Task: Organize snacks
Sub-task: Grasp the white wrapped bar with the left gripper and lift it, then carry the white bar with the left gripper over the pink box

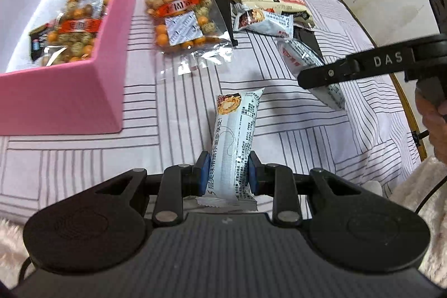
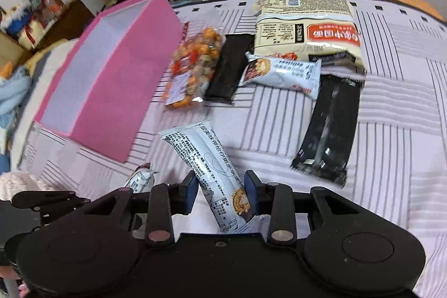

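My left gripper (image 1: 228, 172) is shut on a pale blue snack bar (image 1: 237, 127), which hangs above the striped cloth just right of the pink box (image 1: 69, 94). Inside the box lies a bag of orange coated nuts (image 1: 75, 27). My right gripper (image 2: 220, 189) is shut on a second pale blue bar (image 2: 206, 158), held tilted above the cloth. In the left wrist view that right gripper (image 1: 315, 77) reaches in from the right with its bar (image 1: 301, 55) behind the finger.
On the cloth lie another nut bag (image 2: 192, 69), a third pale blue bar (image 2: 282, 71), two black packets (image 2: 229, 66) (image 2: 329, 127) and beige bags (image 2: 307, 32). A person's hand (image 1: 430, 116) shows at the right edge. Shelves and boxes stand beyond the table.
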Tool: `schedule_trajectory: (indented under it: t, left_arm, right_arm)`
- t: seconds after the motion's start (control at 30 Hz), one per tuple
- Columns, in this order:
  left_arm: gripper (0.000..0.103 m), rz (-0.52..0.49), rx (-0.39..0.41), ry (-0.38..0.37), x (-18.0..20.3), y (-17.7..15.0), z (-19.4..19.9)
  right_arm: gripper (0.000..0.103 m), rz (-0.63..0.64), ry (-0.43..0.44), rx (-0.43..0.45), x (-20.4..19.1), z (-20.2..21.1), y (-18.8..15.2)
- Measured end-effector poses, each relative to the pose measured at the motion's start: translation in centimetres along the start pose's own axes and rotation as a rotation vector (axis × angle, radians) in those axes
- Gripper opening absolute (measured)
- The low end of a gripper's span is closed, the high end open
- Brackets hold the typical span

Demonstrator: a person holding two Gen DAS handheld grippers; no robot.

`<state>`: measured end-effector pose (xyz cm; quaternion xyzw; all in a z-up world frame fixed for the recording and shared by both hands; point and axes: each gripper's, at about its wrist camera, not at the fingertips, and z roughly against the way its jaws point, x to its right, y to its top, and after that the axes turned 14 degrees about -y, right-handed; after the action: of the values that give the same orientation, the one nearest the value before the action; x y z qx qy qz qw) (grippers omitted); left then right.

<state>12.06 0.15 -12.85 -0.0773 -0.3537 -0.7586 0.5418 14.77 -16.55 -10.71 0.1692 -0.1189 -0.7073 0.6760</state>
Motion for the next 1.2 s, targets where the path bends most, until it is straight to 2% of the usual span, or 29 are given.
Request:
schedule_trajectory:
  t: [0.07,0.17,0.33,0.5,0.7,0.83,0.97,1.1,1.2]
  left_arm:
    - [0.027,-0.014,0.022,0.008,0.1,-0.6,0.9]
    - [0.027,0.025,0.031,0.011,-0.6,-1.7,1.7]
    - [0.027,0.032,0.065,0.026,-0.6,-2.7,4.3]
    - [0.027,0.013,0.128,0.043,-0.5,-2.0,8.8]
    - [0.027,-0.019,0.241,0.082,-1.2,0.4,14.4]
    - [0.027,-0.014,0.313,0.15,-3.1,2.7,16.9]
    - [0.027,0.03,0.36,0.215,-6.4,5.8,17.3]
    - [0.027,0.079,0.354,0.28,-10.8,9.0,15.7]
    - [0.027,0.078,0.325,0.348,-13.6,10.2,13.7]
  right_arm:
    - [0.041,-0.038,0.015,0.006,-0.3,0.4,-1.4]
    - [0.041,-0.064,0.029,0.017,-1.1,1.1,-3.1]
    - [0.041,-0.017,0.038,0.061,-3.6,3.3,-4.3]
    - [0.041,0.058,0.071,0.112,-6.9,6.0,-2.9]
    - [0.041,0.142,0.163,0.168,-12.2,7.8,1.5]
    - [0.041,0.125,0.183,0.165,-15.3,6.1,5.0]
    - [0.041,0.081,0.187,0.124,-17.9,2.6,8.4]
    - [0.041,0.012,0.159,0.073,-19.8,-2.1,11.6]
    - [0.041,-0.021,0.137,0.039,-20.9,-5.2,13.1]
